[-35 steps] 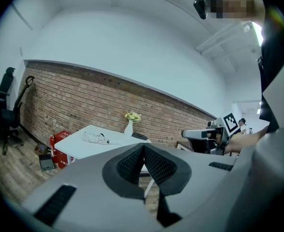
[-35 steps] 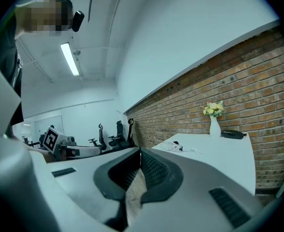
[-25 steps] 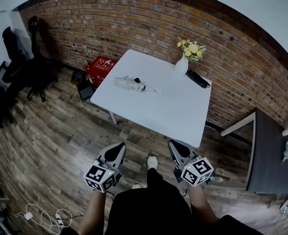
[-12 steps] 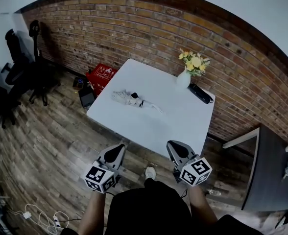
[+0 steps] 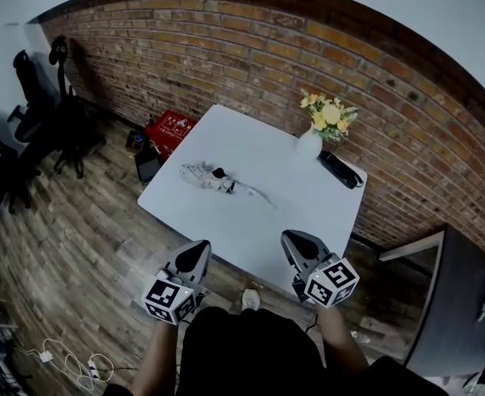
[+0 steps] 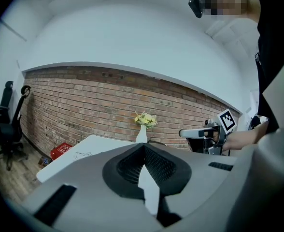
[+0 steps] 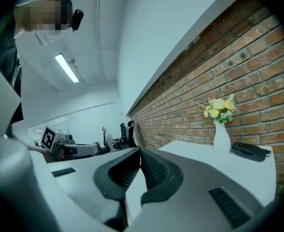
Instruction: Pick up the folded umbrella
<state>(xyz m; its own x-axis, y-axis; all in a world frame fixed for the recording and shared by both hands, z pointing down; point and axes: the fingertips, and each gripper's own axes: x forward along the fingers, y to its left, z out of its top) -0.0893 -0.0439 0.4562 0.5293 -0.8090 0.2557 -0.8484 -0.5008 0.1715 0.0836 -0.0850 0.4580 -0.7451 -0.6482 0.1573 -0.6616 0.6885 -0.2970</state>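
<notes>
In the head view, a white table (image 5: 300, 196) is seen before a brick wall (image 5: 226, 56), and the folded umbrella (image 5: 211, 177) is laid on the table's left half, well apart from both grippers. A white vase (image 5: 310, 143) of yellow flowers and a black object (image 5: 341, 170) just beside it are set at the far right corner. A red crate (image 5: 170, 128) on the wooden floor past the table, office chairs (image 5: 57, 114) at the far left and a dark table (image 5: 465, 295) at the right edge are shown only here in full. The left gripper (image 5: 198, 250) and the right gripper (image 5: 295, 241) are held side by side near the table's near edge, with nothing touched. In the left gripper view, that gripper's jaws are seen pressed together at the tips, with nothing held between them; the umbrella is made out only as a faint pale shape on the table's left part, the vase stands beyond the jaws, and the right gripper's marker cube (image 6: 227, 120) appears at the right. In the right gripper view, its jaws are likewise closed tip to tip and nothing is gripped; the umbrella is not shown here, while a ceiling light (image 7: 67, 67), unseen elsewhere, is shown
</notes>
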